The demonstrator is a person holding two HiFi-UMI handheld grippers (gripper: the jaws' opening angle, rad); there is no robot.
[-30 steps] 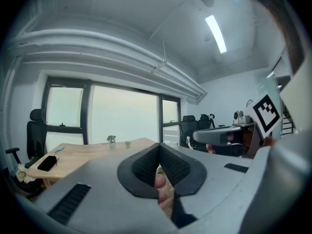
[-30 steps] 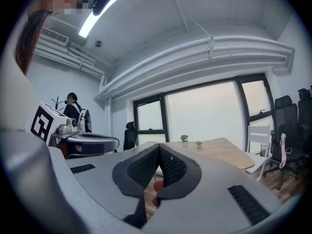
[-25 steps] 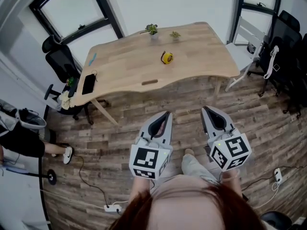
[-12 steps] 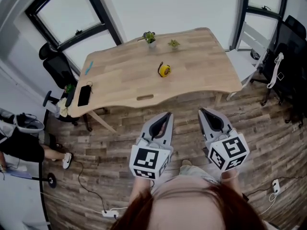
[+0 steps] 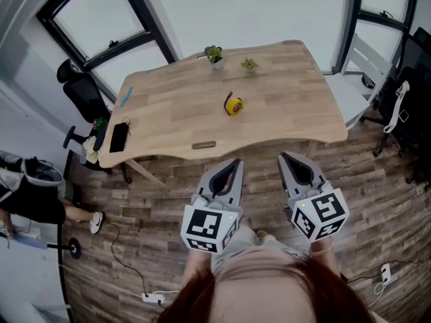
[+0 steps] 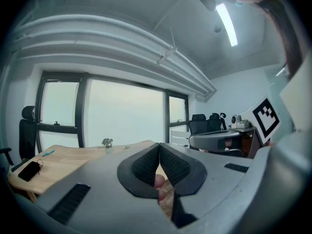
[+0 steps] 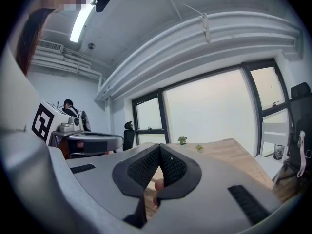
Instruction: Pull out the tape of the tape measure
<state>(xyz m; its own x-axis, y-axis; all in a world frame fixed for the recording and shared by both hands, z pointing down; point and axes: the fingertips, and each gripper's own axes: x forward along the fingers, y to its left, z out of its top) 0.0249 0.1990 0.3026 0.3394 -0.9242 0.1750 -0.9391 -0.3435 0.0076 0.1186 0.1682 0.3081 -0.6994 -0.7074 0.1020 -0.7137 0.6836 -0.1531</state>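
While both hang over the brown plank floor (image 5: 155, 200), grey left claw (image 5: 233, 161) pinched together, empty, grey right claw (image 5: 285, 157) the same, small round yellow tape measure (image 5: 234, 105) well apart, lying mid pale wooden surface (image 5: 289, 93).

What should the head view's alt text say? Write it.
A left gripper and a right gripper, both shut, point toward a wooden table where a yellow tape measure lies untouched near the middle. Two small plants stand at its far edge, a black phone near its left end.
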